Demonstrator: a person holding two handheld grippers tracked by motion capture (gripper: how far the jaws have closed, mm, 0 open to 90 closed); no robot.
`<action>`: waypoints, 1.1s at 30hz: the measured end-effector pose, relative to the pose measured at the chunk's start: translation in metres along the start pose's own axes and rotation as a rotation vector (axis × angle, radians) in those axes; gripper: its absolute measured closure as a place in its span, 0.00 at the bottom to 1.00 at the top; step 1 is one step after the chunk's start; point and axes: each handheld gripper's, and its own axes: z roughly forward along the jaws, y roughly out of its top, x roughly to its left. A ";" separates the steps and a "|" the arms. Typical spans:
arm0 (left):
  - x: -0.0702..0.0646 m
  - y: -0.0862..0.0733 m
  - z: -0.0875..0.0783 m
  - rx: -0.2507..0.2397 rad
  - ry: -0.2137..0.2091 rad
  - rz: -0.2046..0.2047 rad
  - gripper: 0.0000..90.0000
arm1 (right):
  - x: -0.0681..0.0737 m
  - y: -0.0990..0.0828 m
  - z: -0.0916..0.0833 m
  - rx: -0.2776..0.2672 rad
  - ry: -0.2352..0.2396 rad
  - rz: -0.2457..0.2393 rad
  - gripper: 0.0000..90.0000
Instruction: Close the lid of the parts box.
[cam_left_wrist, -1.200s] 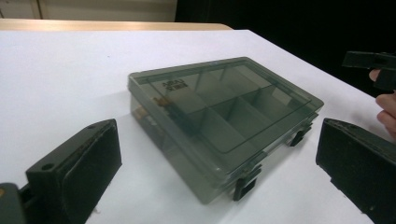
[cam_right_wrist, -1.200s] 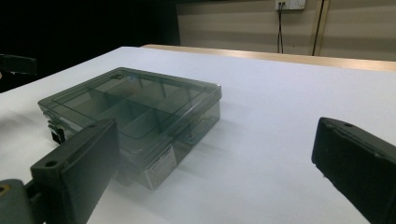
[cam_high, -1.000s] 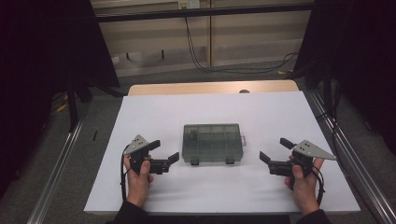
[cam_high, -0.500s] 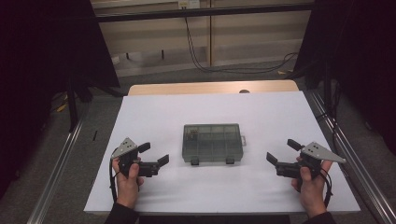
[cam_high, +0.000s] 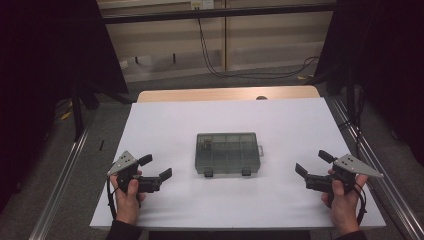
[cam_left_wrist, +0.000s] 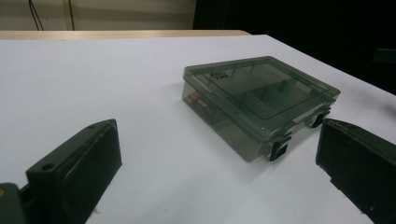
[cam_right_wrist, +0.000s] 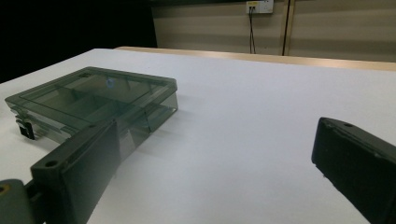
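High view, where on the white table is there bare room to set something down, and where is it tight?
Widest free patch: the white table behind the grey compartment box, up to the wooden edge. Also bare: between the box and the left gripper, and between the box and the right gripper. Tightest: the front strip by the box's latches.
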 end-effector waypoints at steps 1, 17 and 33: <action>0.001 0.000 -0.001 -0.005 -0.008 0.002 0.00 | -0.001 0.000 -0.001 0.001 -0.002 0.000 0.01; 0.009 -0.006 -0.020 -0.009 0.011 0.004 0.00 | -0.013 -0.006 -0.019 0.010 -0.045 -0.001 0.01; 0.014 -0.010 -0.032 -0.025 0.030 -0.018 0.00 | -0.023 -0.008 -0.031 0.007 -0.078 0.018 0.01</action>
